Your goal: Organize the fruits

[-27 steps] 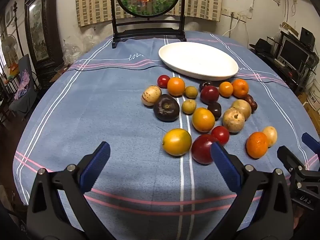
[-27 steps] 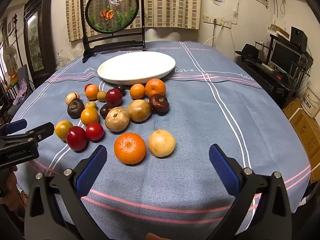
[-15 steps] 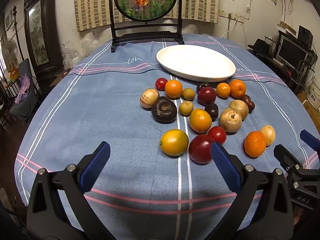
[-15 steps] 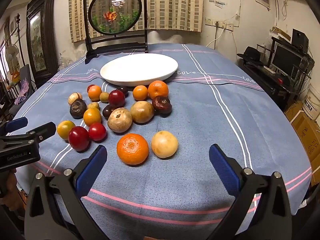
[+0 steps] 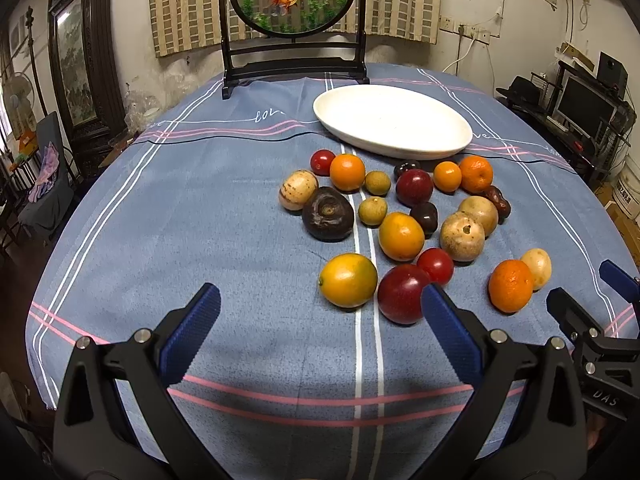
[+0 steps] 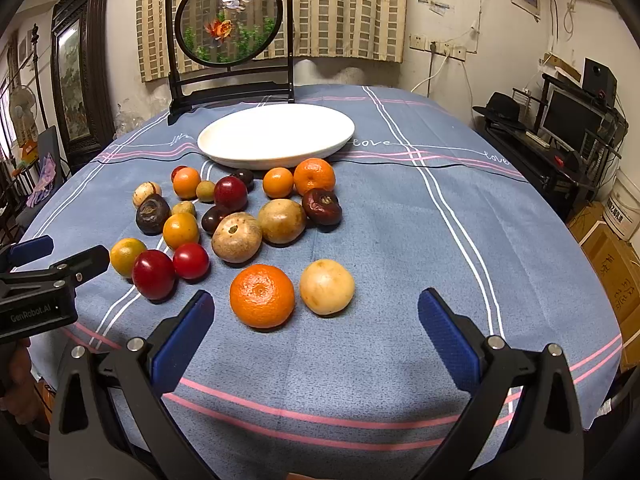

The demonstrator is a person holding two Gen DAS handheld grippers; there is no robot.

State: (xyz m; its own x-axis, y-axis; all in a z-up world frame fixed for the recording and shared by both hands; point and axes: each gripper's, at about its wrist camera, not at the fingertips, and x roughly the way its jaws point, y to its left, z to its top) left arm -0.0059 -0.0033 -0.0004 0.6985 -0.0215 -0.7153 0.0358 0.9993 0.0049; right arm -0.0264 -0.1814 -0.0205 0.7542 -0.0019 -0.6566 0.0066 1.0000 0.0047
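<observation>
Holding both grippers, left [image 5: 320,320] and right [image 6: 316,320], with fingers apart, we are seeing glossy round fruits [image 6: 262,295] ahead; a plum [image 5: 406,168] is sitting half hidden.

We see many round fruits [image 5: 401,236] lying close together on the blue cloth, red, orange, yellow, brown and dark purple. An orange [image 6: 261,295] and a pale fruit [image 6: 327,287] sit side by side nearest us. The white plate [image 6: 276,136] behind them holds nothing.
</observation>
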